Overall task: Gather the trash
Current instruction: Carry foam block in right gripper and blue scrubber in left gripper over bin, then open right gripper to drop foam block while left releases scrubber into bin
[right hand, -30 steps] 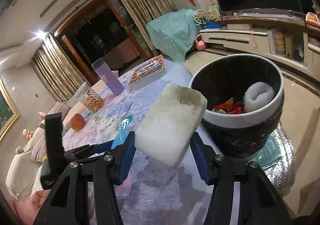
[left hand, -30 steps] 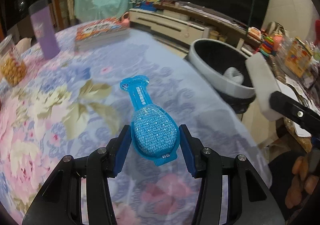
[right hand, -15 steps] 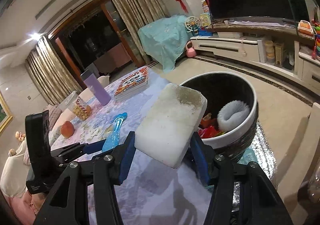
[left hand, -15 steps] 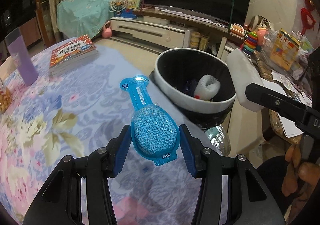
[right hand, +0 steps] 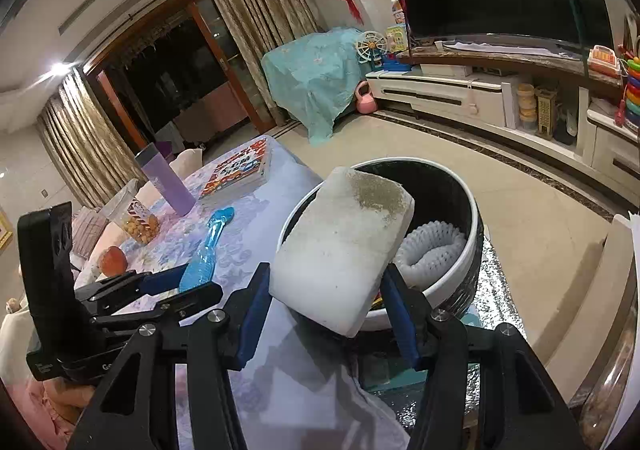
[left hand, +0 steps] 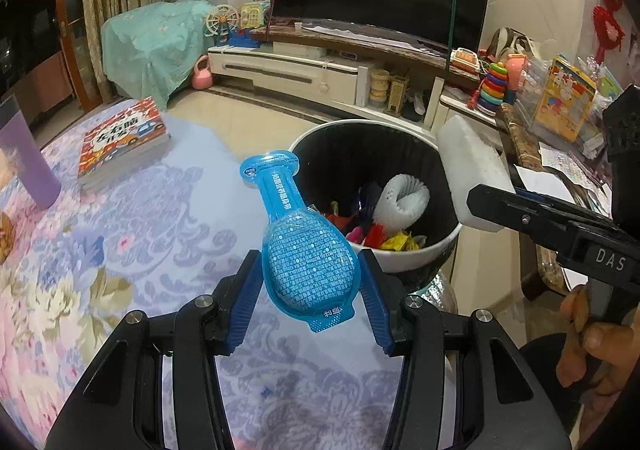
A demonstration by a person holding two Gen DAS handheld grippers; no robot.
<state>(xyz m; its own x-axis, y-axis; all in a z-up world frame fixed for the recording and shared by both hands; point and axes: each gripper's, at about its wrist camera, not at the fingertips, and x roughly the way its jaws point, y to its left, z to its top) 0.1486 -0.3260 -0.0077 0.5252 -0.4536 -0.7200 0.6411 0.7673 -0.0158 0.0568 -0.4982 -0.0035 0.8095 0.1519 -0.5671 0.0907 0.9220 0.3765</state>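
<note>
Grip check: our left gripper (left hand: pixel 310 292) pinches a blue packet (left hand: pixel 298 246) at its round end, neck pointing to the bin (left hand: pixel 416 256). Our right gripper (right hand: pixel 326 304) clamps a white foam block (right hand: pixel 344 246), soiled at its far corner, over the near rim. We judge both loads should go past the rim and above the opening before we let go; the packet hangs mostly over the table (left hand: pixel 120 234), short of the bin. Bin contents: a white foam net (left hand: pixel 404 200) and red and yellow wrappers (left hand: pixel 380 236).
</note>
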